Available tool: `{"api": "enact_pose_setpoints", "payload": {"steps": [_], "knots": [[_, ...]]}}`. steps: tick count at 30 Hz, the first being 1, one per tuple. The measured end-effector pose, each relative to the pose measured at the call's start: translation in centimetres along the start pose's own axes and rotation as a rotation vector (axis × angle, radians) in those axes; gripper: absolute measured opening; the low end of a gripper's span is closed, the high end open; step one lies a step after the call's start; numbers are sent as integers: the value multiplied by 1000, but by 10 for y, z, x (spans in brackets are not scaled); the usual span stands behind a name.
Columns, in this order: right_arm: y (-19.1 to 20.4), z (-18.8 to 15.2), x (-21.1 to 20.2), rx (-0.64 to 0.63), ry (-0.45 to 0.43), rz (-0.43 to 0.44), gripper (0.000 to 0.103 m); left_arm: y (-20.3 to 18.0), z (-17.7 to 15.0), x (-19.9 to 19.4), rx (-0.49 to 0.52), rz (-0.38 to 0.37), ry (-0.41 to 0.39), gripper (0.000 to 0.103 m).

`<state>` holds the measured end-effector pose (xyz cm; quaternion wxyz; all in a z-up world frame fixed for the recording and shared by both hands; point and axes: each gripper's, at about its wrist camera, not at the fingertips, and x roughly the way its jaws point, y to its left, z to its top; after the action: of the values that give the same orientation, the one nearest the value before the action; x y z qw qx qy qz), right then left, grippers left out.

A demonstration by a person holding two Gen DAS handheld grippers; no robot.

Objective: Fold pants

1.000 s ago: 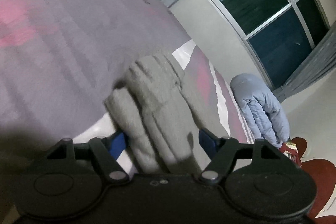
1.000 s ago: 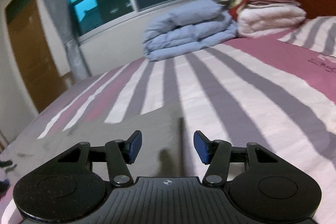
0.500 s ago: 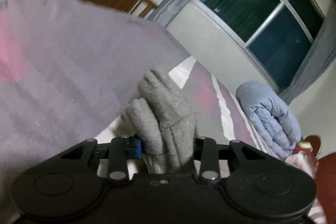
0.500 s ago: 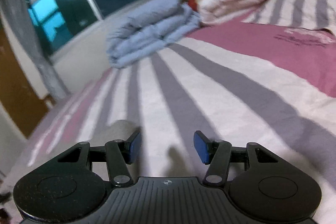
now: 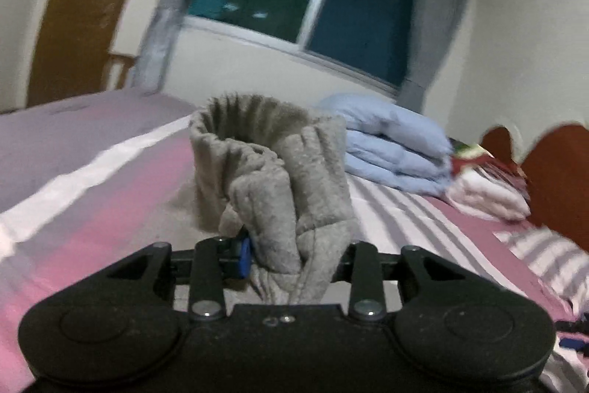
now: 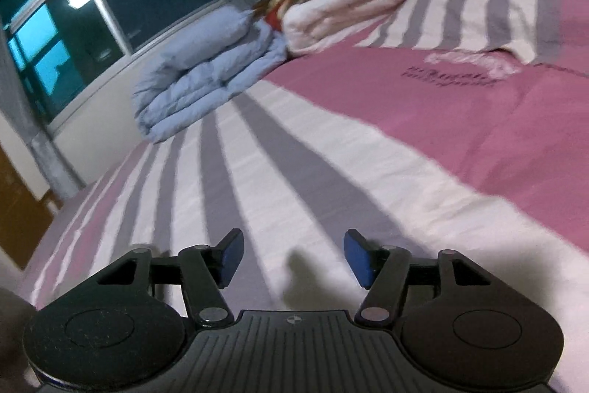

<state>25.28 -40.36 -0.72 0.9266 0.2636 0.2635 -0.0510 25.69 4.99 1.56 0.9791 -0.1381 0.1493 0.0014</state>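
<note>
In the left wrist view my left gripper (image 5: 291, 255) is shut on a bunched part of the grey pants (image 5: 272, 179), with the ribbed waistband or cuff standing up above the fingers. The cloth is lifted off the striped bed cover (image 5: 92, 172). In the right wrist view my right gripper (image 6: 292, 258) is open and empty, low over the striped bed cover (image 6: 294, 172). The pants do not show in the right wrist view.
A folded light blue duvet (image 5: 390, 142) lies at the far side of the bed below the window, also in the right wrist view (image 6: 206, 69). A folded white and red blanket stack (image 6: 342, 2) sits beside it near the brown headboard (image 5: 552, 179). A striped pillow (image 6: 497, 10) lies at right.
My left gripper closed on the grey pants and lifted and turned with them, now facing the window. My right gripper stayed open and swung right toward the pillow end.
</note>
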Motion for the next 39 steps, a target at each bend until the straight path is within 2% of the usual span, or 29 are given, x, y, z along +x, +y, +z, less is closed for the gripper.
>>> {"api": "enact_pose_setpoints", "payload": {"steps": [5,8,12,18,19,20,22,23,25,28,30,32,35,37,39], "knots": [[-7,-5,-7,-10,-41,3,62,-87,-32,28,157,-107,87,24],[-10,-8,-5,-13,-21,18,62,-119,-61,44,223,-137,160,24],[-11,-7,-1,-27,-16,17,63,-139,-90,50,292,-125,188,24],[-10,-9,4,-28,9,27,65,-166,-102,44,417,-66,184,26],[-9,-9,4,-32,7,24,66,-175,-102,48,446,-52,184,33],[-8,-10,3,-35,6,20,68,-182,-105,48,478,-52,186,61],[-9,-10,4,-35,7,13,70,-196,-111,39,541,-125,178,96],[-9,-11,4,-33,7,7,72,-202,-115,33,565,-157,159,94],[-11,-12,4,-25,14,-7,72,-206,-117,23,565,-154,145,90],[-13,-13,4,-18,19,-25,72,-188,-102,6,506,-181,111,85],[-15,-13,1,-13,16,-10,72,-164,-85,-15,502,-153,43,89],[-14,-14,-3,5,14,50,72,-127,-69,-32,482,-109,-8,93],[-1,-15,-11,31,19,231,73,-61,-55,-45,464,34,-30,95],[23,-22,-12,11,58,342,73,-11,-50,-42,402,158,27,95],[52,-30,-12,-51,85,412,73,29,-49,-39,304,247,67,95]]}}
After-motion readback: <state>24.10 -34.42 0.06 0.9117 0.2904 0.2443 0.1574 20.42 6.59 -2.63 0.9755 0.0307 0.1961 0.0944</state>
